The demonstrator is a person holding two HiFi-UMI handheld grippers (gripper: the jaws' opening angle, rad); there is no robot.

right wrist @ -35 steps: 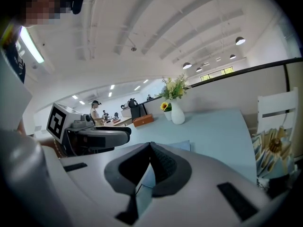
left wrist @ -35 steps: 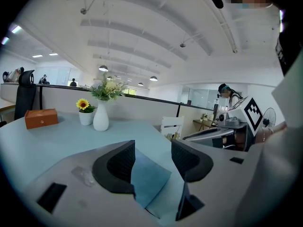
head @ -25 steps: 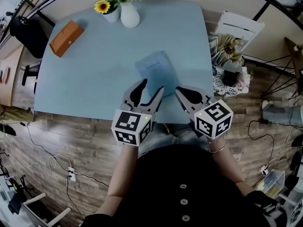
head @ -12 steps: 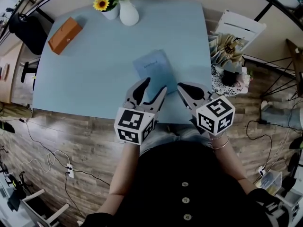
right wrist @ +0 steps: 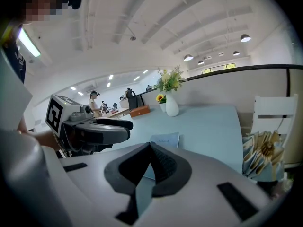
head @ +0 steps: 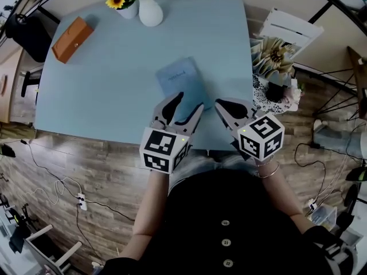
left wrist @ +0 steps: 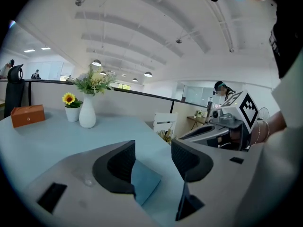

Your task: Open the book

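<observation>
hovering over the closed book [head: 180, 83]
we hold the left claw [head: 188, 104] spread above its near edge, the right claw [head: 222, 104] pinched empty; opening remains.

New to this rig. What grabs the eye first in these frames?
Two marker-cube grippers dominate the near edge of the blue table. The left gripper holds its jaws apart over the near end of a closed pale-blue book, and the right gripper sits beside it with jaws together. At the far edge, a white vase of flowers and an orange box stand out in colour.
</observation>
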